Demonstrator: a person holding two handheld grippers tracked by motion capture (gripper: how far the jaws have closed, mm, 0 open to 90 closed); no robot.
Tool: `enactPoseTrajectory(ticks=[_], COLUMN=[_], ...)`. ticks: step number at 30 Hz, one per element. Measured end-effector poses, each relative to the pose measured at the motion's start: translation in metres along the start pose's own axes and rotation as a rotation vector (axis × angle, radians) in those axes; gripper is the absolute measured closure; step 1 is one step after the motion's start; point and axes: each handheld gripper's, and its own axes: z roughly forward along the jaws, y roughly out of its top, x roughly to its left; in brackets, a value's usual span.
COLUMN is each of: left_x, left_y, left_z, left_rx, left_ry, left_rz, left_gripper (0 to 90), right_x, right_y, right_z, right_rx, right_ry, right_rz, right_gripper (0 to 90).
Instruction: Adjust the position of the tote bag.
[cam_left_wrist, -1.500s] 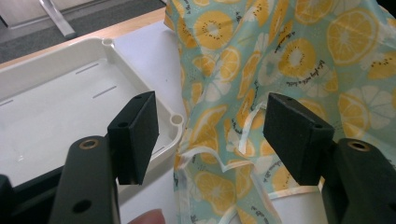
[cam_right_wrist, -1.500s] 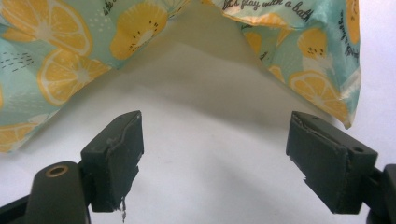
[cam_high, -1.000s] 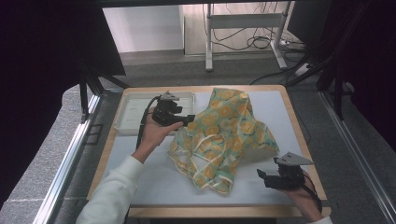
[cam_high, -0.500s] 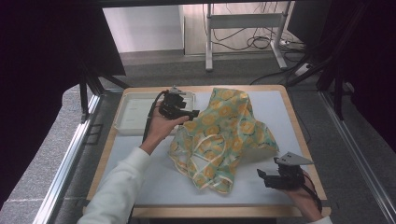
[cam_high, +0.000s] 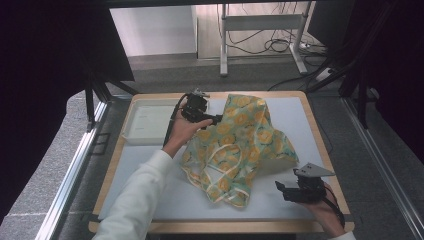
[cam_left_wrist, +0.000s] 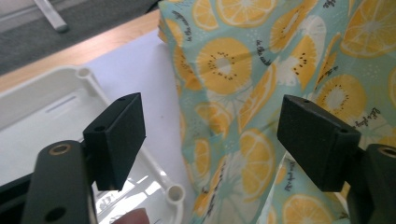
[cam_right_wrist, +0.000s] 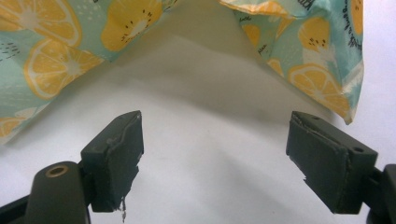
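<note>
One fruit-print cloth (cam_high: 240, 145) lies crumpled mid-table, its far-left edge just beside the left gripper (cam_high: 216, 119), whose jaws have just been opening and hold nothing. The right gripper (cam_high: 280, 189) waits spread and empty near the cloth's near-right corner. A shallow bite could catch a single loose fold and let it slip, or the left gripper could nudge the white tray (cam_high: 145, 125).

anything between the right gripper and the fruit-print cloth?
Nothing. In the right gripper view, bare white table lies between the open right gripper and the cloth edge; the high view agrees.
</note>
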Motion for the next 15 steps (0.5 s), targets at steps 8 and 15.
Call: enactPoseTrajectory(ticks=[8,15], left_x=[-0.008,0.005], left_y=[-0.005,0.006], left_z=[0.03,0.014], left_rx=[0.073,-0.001], left_ry=[-0.016,-0.002], left_rz=[0.03,0.005], left_gripper=[19.1,20.5], right_x=[-0.001,-0.003], right_y=[-0.001,-0.002], right_z=[0.001,0.003], right_rx=[0.009,0.014], right_ry=[-0.004,-0.005], right_rz=[0.001,0.004], right_gripper=[18.6,18.6])
